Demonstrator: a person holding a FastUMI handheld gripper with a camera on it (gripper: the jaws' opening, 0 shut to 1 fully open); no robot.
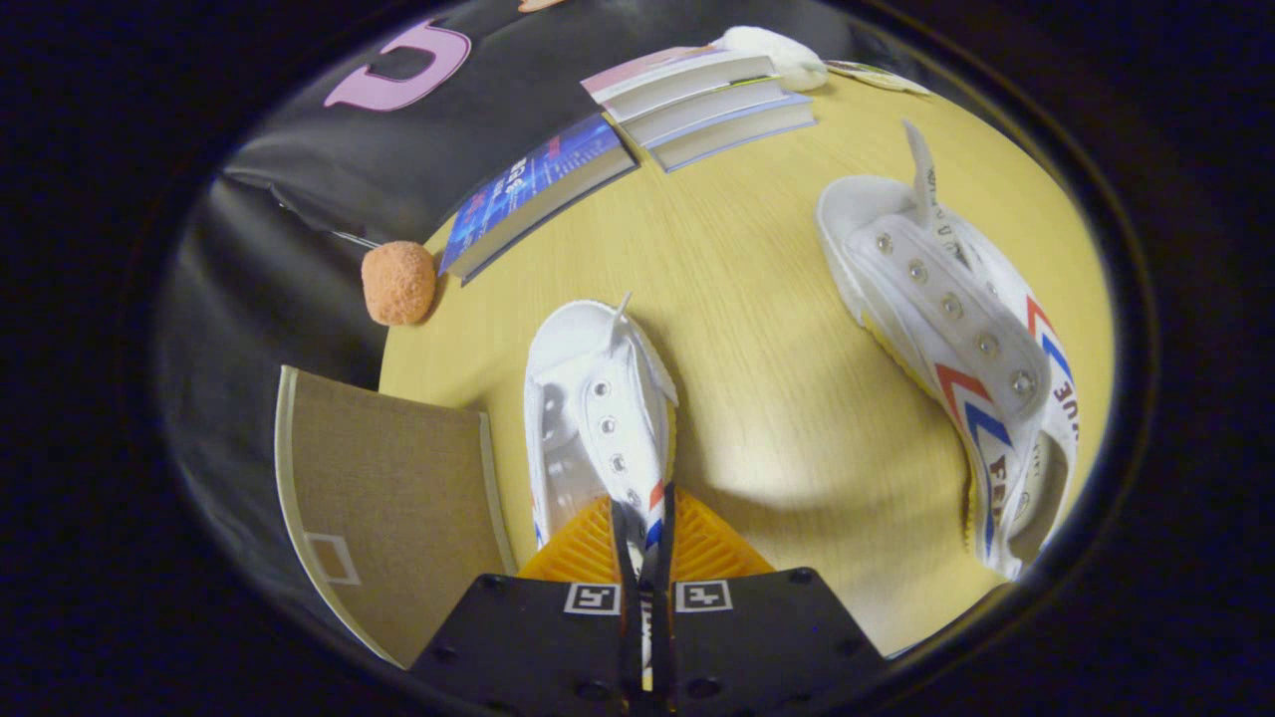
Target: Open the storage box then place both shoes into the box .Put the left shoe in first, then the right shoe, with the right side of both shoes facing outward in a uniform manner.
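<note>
My gripper (645,518) is shut on the side wall of a white canvas shoe (596,408) with red and blue stripes, pinching it between both fingers. The shoe hangs lifted over the wooden table (757,329), toe pointing away from me. A second matching shoe (956,349) lies on the table to the right, tipped on its side, its eyelets and striped flank showing. The tan fabric storage box (388,498) stands to the left of the fingers, its flat lid or side facing me; whether it is open I cannot tell.
An orange fuzzy ball (398,283) rests at the table's left edge. A blue book (533,194) and a stack of books (702,100) lie beyond the shoes, with a white fluffy thing (777,50) behind them.
</note>
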